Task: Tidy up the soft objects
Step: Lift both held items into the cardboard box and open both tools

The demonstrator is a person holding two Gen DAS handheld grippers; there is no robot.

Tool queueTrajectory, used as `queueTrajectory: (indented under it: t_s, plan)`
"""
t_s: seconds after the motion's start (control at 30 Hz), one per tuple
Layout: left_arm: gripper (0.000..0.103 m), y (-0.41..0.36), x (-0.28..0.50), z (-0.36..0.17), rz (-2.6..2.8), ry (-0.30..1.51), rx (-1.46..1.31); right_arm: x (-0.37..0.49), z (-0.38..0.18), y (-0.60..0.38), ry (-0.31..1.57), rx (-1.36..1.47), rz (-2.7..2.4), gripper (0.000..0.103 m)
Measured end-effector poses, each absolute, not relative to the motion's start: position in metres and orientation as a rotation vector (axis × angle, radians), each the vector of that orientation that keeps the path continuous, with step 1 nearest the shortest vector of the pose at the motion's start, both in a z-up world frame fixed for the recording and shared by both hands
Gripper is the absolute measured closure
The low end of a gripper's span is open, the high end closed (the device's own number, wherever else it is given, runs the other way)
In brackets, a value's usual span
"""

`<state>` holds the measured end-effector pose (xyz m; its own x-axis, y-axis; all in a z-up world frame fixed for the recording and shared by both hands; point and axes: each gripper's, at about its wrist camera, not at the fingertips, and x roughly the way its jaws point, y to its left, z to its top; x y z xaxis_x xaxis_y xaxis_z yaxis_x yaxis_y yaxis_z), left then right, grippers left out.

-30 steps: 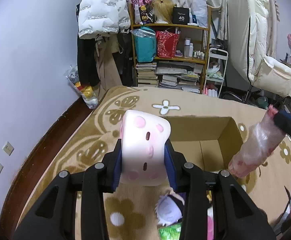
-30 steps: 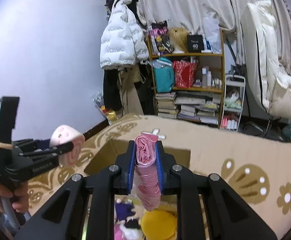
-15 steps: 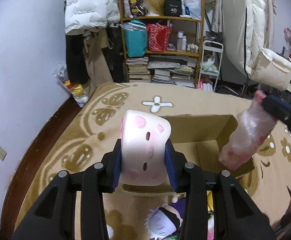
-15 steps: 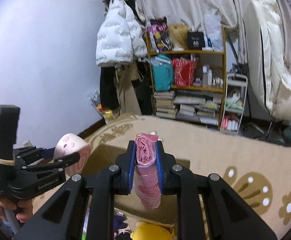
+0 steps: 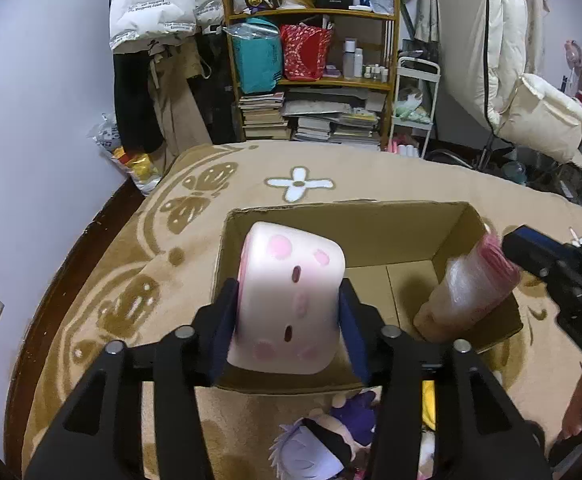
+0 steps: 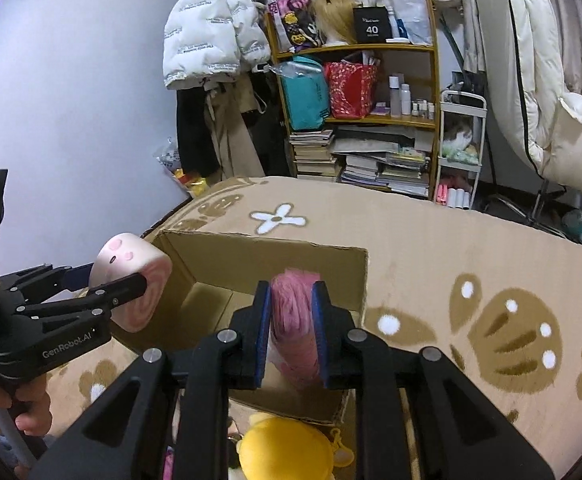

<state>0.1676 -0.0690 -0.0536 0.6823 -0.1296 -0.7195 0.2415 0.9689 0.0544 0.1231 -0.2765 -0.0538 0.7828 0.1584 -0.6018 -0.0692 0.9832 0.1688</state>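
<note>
Two squashy loads: left gripper jaws opening around the pink-spotted squishy toy; right gripper clamps the pink bagged roll mid-body.

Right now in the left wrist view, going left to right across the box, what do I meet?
White and pink plush between the opening left gripper → bare box floor → pink wrapped roll → right gripper.

An open cardboard box sits on the patterned blanket. The left tongs hold a squishy toy over the box's near left part; the right tongs hold a wrapped roll over its right side. Plush toys lie just near of the box. A bookshelf stands far behind.
</note>
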Motion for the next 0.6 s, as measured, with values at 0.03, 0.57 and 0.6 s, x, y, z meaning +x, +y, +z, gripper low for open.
queueTrajectory:
  t_s: [0.03,0.57,0.6]
  plan:
    - [0.046,-0.068,0.167,-0.053,-0.203,0.789,0.15,0.123,-0.053,-0.278,0.659,0.146,0.125,0.081]
    - [0.004,-0.049,0.14,-0.018,-0.153,0.729,0.133,0.088,-0.036,-0.292,0.646,0.179,0.104,0.004]
    - [0.004,-0.047,0.137,-0.016,-0.148,0.729,0.131,0.084,-0.036,-0.292,0.646,0.178,0.105,0.004]
